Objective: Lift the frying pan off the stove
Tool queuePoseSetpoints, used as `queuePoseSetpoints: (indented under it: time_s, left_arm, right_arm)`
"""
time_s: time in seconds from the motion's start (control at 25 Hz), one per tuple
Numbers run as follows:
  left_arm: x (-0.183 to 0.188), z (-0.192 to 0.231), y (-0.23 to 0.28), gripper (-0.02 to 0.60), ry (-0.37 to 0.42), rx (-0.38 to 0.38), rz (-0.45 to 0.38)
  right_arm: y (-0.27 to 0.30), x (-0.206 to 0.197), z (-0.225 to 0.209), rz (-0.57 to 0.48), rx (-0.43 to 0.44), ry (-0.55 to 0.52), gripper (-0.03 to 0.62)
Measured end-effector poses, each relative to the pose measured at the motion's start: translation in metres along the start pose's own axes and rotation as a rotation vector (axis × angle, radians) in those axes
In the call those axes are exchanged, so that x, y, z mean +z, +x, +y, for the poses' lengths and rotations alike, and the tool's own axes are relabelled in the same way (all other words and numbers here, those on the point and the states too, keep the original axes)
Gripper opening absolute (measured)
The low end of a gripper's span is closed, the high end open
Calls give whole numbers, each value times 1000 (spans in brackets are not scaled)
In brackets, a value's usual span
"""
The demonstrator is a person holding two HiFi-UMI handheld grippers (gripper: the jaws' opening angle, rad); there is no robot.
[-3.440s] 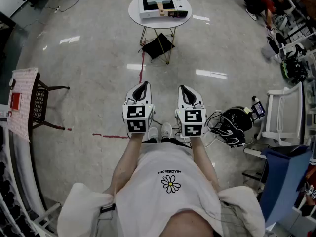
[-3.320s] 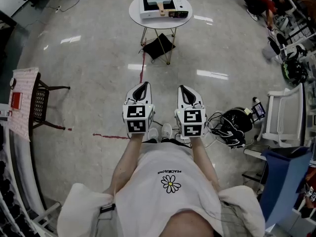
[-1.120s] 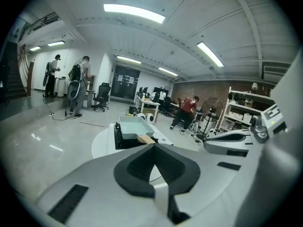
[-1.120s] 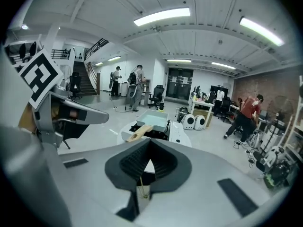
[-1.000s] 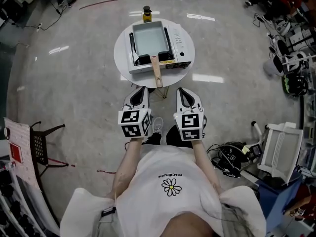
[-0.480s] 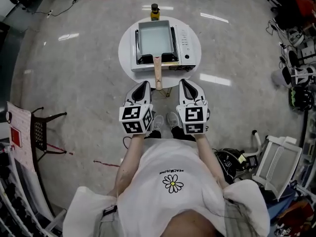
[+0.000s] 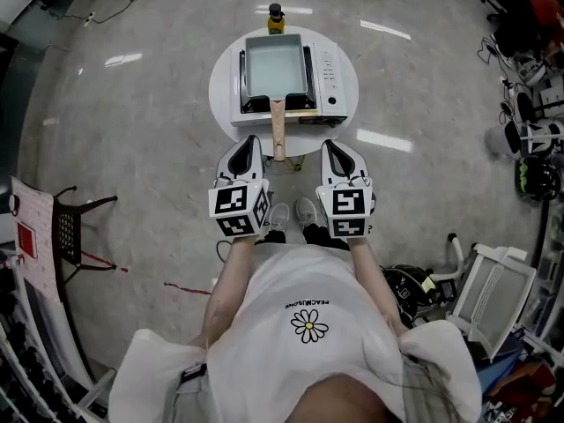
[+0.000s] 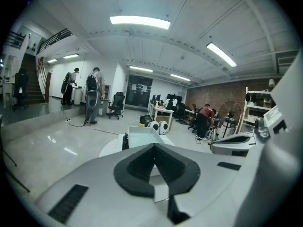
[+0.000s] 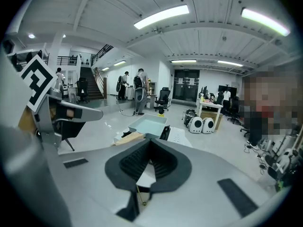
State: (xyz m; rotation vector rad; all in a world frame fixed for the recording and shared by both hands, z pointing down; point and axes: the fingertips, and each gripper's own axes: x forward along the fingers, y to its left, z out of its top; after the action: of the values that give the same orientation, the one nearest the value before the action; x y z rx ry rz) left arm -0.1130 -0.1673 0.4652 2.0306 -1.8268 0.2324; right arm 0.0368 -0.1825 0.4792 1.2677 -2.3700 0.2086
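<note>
So the frying pan (image 7: 275,64) was sitting on the white stove (image 7: 328,69), on a small round table (image 7: 220,86) just in front of the person. It's a rectangular pan with a pale inside. Its wooden handle (image 7: 278,135) stuck out over the near edge of the table, pointing back at them. A little yellow bottle (image 7: 276,18) stood at the far edge of the table.

The left gripper (image 7: 251,141) was closed with nothing in it, and the right gripper (image 7: 329,144) looked the same: jaws together, empty. The two were side by side, near the table's near edge. The handle's end sat between them and touched neither.
</note>
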Motion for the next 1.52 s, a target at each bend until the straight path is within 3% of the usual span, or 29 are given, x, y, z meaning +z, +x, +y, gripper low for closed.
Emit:
queuePoseSetpoints:
  time_s: [0.2,0.44,0.6,0.72,1.0,1.36,1.52]
  left_arm:
    - [11,1,6,9,10,3,-17]
    - [12,2,17,125,-18,-21,6]
    - [7,0,31,237,-78,-75,36]
    - [5,0,41,287,-134,-111,47]
    - [-21,9,78,353,-331,-246,169]
    - [-59,-2,113,353,-709,-506,357]
    - [-63,-19,123,351,-892,-656,421]
  right_arm:
    - [2,1,-5,-3,-2,3,3]
    - [3,4,-9,-10,-2,9,3]
    - [3,1,-13,-3,-7,15,3]
    - [2,-2,-15,6,-15,22,3]
    - [1,-16,-21,43,-37,45,3]
    - [-2,-45,-26,131,-68,84,3]
    - [-4,-61,-21,178,-63,97,3]
